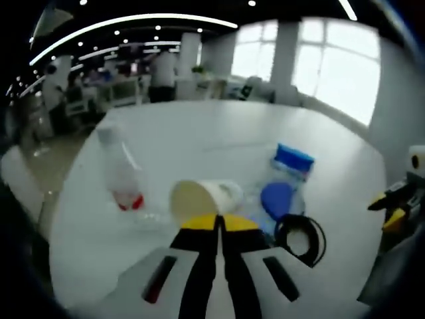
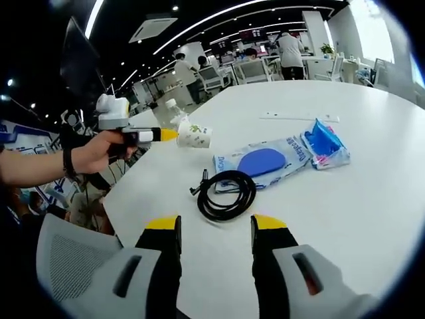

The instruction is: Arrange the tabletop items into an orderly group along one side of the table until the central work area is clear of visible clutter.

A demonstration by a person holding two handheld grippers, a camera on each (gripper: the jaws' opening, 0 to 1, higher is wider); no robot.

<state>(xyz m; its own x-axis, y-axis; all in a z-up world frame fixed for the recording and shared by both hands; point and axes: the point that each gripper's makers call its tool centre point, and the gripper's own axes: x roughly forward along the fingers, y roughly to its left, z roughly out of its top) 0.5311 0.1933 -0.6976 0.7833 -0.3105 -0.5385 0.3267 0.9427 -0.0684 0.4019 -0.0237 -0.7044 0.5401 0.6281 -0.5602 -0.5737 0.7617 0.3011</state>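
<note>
My left gripper point(image 1: 219, 222) is shut on the rim of a white paper cup point(image 1: 207, 197), which lies on its side with its mouth toward me. In the right gripper view, a hand holds that gripper point(image 2: 165, 135) with the cup point(image 2: 195, 136) at its tip. A clear plastic bottle point(image 1: 119, 166) with a red cap sits tilted to the cup's left. A coiled black cable point(image 2: 226, 193) lies just beyond my open right gripper point(image 2: 216, 226), with nothing between the jaws. Past the cable are a blue pouch point(image 2: 262, 161) and a blue packet point(image 2: 323, 143).
The round white table point(image 2: 345, 219) has bare surface to the right and far side. A grey mesh chair point(image 2: 63, 266) stands at its near left edge. Desks, chairs and people fill the office behind. The right gripper point(image 1: 397, 207) shows at the right edge of the left gripper view.
</note>
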